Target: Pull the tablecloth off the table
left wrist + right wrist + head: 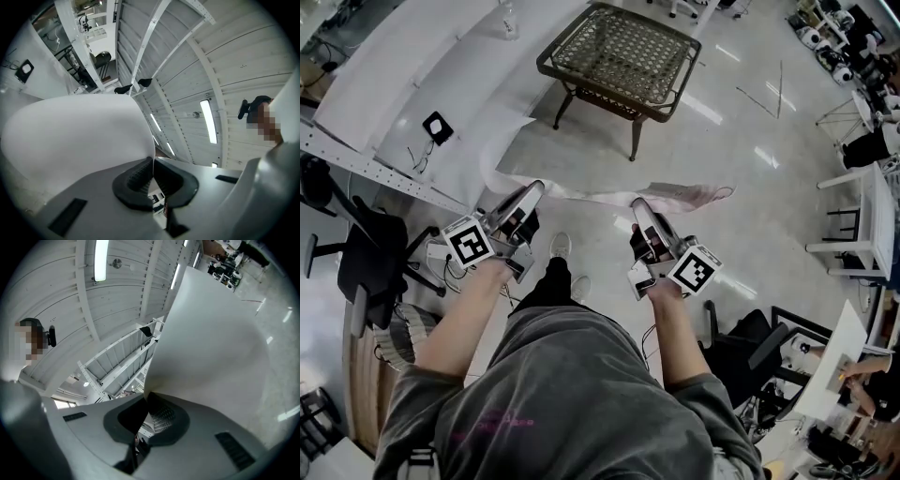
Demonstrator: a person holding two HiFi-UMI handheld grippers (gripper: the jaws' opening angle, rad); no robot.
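I have the left gripper (532, 190) clamped on the tablecloth (544, 169) edge | right gripper (639, 208) pinching the same edge | cloth hangs off the wicker tabletop (623, 52), over the floor (750, 122) beside its near edge

Head cam down, gripper views up (shared: tablecloth (70, 140)).

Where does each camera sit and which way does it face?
Head view: on the person's head, facing down at table, left gripper, right gripper; forearms, torso, legs show.
Left gripper view: on that gripper, aimed up at the ceiling; its jaws clamp the tablecloth.
Right gripper view: likewise upward; jaws clamp the tablecloth.
All three show the tablecloth.
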